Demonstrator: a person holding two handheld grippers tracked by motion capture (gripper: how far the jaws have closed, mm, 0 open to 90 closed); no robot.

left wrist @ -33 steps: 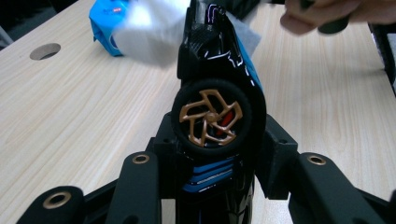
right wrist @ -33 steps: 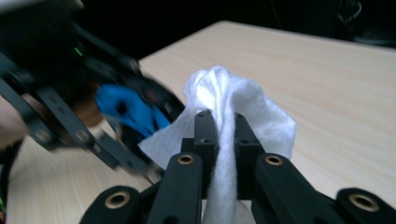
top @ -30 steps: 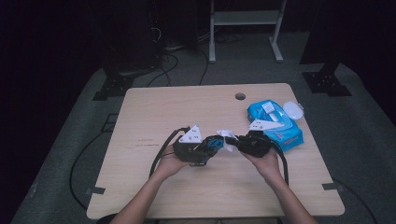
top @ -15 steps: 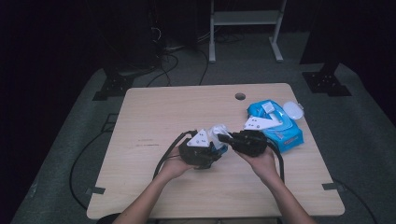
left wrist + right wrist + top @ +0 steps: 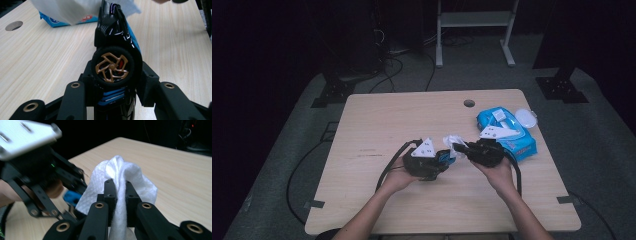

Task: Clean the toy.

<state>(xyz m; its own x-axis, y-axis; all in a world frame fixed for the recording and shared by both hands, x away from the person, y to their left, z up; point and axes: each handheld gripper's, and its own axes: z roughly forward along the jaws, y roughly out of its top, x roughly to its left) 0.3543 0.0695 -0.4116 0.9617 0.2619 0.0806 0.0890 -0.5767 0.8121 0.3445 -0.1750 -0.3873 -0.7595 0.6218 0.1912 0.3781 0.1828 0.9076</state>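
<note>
A blue and black toy car (image 5: 113,50) with a bronze-spoked wheel (image 5: 112,67) sits pinched between the jaws of my left gripper (image 5: 116,80), its nose pointing away. In the high view the left gripper (image 5: 443,159) holds the car (image 5: 445,158) just above the table's middle. My right gripper (image 5: 119,186) is shut on a crumpled white wipe (image 5: 120,175). From the right, that wipe (image 5: 452,141) meets the car's front end, where the right gripper (image 5: 458,148) faces the left one. The wipe (image 5: 75,8) drapes over the car's far end.
A blue pack of wipes (image 5: 507,131) lies at the table's right, with a round white lid (image 5: 525,118) beside it. The wooden table (image 5: 377,120) has a cable hole (image 5: 469,103) near its far edge. Cables trail from both grippers towards the person.
The left gripper with the car has shifted slightly right, towards the right gripper. The wipe stays at the car's front end.
</note>
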